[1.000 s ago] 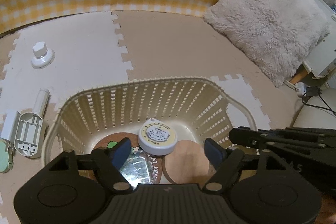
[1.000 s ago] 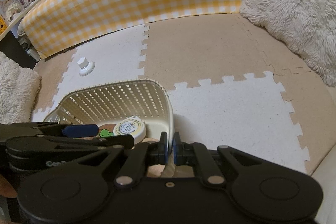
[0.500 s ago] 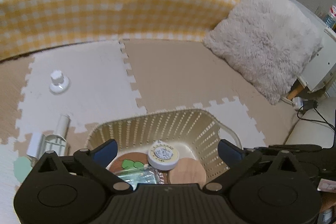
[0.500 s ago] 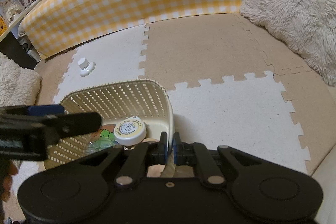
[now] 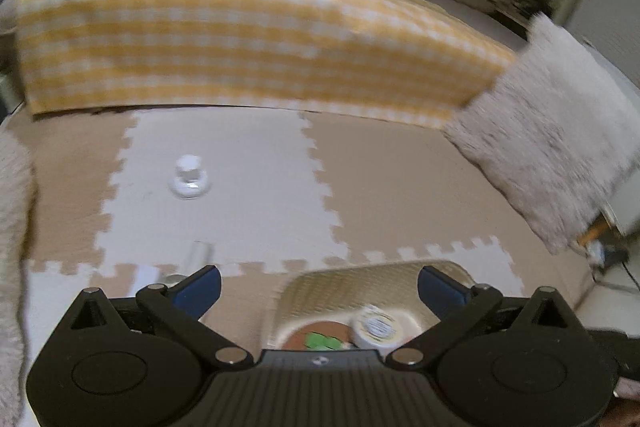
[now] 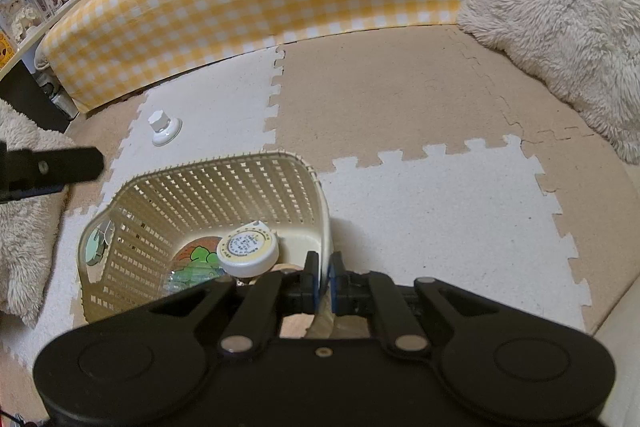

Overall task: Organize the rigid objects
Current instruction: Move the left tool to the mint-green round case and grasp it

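A: Left gripper [image 5: 320, 287]: released, jaws wide, nothing between the pads. Right gripper [image 6: 324, 275]: clenched on the basket [image 6: 200, 187], on the near wall at about 5 o'clock of the rim.

B: Good. Next piece to collect, probably the knob [image 5: 190, 179]?

A: Seems so. Stands alone on the white mat [image 5: 256, 211], at 11 o'clock from the basket, well apart. Also a tube [image 5: 200, 255], too blurred to read well, just beside the left pad [image 5: 200, 287].

B: How to take the knob well?

A: Come from above. Put the pads on two sides of the upright stem, not on the flat base. Close only when centred.

B: And the right side?

A: Hold firm on the wall, to stop the basket sliding at the drop.

B: Where to drop?

A: Low inside the basket, at 12 o'clock from the tape [image 6: 248, 247], near the far wall, not on top of it.
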`<action>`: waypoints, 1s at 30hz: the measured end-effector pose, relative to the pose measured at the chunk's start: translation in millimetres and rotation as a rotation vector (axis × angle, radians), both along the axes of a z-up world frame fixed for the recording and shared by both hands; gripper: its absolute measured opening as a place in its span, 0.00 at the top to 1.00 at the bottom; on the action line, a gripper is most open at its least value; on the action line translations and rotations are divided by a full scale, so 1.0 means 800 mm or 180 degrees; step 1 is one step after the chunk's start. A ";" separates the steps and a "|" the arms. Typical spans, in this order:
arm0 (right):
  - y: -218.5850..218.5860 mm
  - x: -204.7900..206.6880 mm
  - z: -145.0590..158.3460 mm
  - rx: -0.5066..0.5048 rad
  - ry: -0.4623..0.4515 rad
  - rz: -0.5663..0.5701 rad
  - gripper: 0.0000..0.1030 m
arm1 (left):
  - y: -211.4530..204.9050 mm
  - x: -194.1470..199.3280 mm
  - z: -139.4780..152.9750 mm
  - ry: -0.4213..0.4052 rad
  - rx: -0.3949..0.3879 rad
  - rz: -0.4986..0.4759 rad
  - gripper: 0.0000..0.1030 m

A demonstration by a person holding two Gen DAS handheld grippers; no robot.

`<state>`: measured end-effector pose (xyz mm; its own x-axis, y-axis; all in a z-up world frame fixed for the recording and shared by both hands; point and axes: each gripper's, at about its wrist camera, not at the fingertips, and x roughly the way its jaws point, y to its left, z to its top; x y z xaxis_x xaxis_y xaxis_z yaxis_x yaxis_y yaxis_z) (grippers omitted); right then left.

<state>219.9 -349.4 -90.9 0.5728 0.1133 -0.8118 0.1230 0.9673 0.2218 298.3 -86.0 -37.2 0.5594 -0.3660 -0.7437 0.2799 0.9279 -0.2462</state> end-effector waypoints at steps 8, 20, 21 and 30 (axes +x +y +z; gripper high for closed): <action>0.000 0.000 0.000 -0.0001 -0.0001 0.0001 0.95 | 0.065 0.024 -0.023 0.0099 0.0072 0.0541 0.00; 0.000 0.000 0.000 -0.0001 -0.0001 0.0000 0.95 | 0.124 0.037 -0.082 0.0358 0.0332 0.1033 0.00; 0.000 0.000 0.000 -0.0002 -0.0001 0.0001 0.95 | 0.126 0.038 -0.087 0.0379 0.0337 0.1048 0.00; 0.000 0.000 0.000 -0.0006 -0.0001 0.0003 0.95 | 0.140 0.037 -0.122 0.0709 0.0336 0.1112 0.10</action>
